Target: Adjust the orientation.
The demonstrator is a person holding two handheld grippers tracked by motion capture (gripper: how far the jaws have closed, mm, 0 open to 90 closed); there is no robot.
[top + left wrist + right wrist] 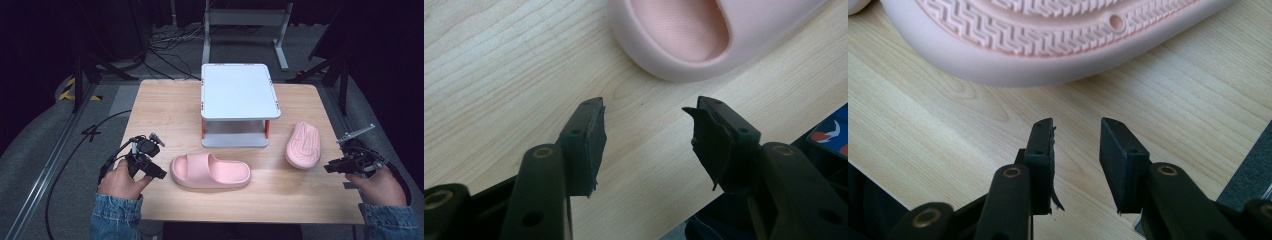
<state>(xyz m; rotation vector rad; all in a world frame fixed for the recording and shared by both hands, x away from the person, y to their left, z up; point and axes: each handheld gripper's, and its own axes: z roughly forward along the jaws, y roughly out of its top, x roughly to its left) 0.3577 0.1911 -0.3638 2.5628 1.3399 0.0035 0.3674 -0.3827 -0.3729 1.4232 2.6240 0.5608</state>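
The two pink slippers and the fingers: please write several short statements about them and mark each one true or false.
1. The slipper near the right gripper lies sole up. True.
2. The other slipper stands on the white shelf. False: it lies on the table, in front of the shelf.
3. The left gripper has its fingers apart with nothing between them. True.
4. The right gripper holds a slipper. False: its fingers are open and short of it.

We see our right gripper (pixel 1077 131) low over the pale wooden table (pixel 923 125), its two black jaws parted with bare wood between them. Just beyond lies a pink slipper (pixel 1048 35), sole up, showing zigzag tread and a small round hole.
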